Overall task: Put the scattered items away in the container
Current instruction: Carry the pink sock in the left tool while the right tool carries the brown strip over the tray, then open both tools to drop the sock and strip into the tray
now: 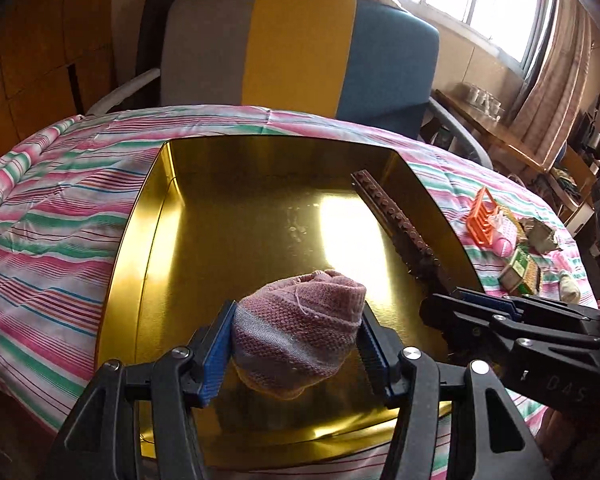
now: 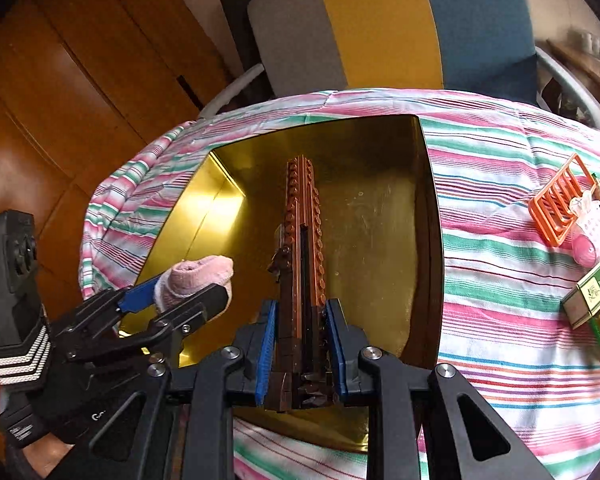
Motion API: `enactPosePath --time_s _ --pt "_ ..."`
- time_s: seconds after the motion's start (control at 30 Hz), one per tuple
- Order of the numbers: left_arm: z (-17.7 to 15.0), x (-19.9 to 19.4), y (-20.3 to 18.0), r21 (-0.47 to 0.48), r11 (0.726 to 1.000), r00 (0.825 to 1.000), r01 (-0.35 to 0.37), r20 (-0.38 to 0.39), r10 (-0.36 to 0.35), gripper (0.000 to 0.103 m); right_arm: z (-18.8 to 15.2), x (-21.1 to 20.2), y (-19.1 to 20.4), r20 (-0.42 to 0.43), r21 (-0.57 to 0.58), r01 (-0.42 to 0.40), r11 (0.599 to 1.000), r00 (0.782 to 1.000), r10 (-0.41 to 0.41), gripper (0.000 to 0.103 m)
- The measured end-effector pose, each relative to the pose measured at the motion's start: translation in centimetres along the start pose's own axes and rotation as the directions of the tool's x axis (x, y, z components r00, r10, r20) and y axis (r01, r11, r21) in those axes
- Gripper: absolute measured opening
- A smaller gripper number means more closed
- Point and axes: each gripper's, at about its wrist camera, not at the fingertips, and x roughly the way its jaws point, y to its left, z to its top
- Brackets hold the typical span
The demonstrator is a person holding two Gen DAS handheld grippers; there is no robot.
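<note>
Over the gold tin (image 1: 152,240), the left gripper (image 1: 296,344) clasps a pink rolled sock (image 1: 300,320) while the right gripper (image 2: 302,344) pinches a brown brick bar (image 2: 302,240) (both above the tin's floor).

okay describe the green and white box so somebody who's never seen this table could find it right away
Start at the gold tin on the striped cloth, then look right of it to the small cluster of items. The green and white box lies nearest the camera there, below the orange rack; it alone is a printed carton.

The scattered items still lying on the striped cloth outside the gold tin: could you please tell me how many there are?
About 5, clustered right of the tin: orange rack, pink roller, green box, crumpled wrapper, white sock. More may be hidden.
</note>
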Motion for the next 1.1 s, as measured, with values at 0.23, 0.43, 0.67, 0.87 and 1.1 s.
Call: enactPosePath --time_s 0.23,0.43,0.67,0.87,1.1 --pt "0.1 1.6 1.5 -0.018 0.997 0.997 -0.075 -0.036 0.074 0.058 0.9 3.3 0.1 -0.045 -0.009 0.079 0.997 0.996 -0.079 0.025" --pt "0.0 2.6 2.4 -0.04 0.994 0.993 -0.102 -0.065 0.099 0.058 0.8 4.6 0.4 -0.073 -0.024 0.104 0.994 0.992 -0.105 0.025" --pt "0.0 2.8 2.8 -0.051 0.993 0.991 -0.103 -0.086 0.099 0.059 0.5 4.8 0.5 -0.071 -0.025 0.114 0.993 0.991 -0.116 0.027" --pt "-0.1 3.0 3.0 -0.066 0.992 0.989 -0.11 -0.105 0.103 0.061 0.1 4.2 0.5 -0.062 -0.022 0.115 0.993 0.991 -0.117 0.027" --pt "-0.3 1.9 3.2 -0.087 0.991 0.993 -0.1 -0.075 0.094 0.062 -0.4 3.0 0.9 -0.033 -0.036 0.13 0.991 0.991 -0.131 0.032"
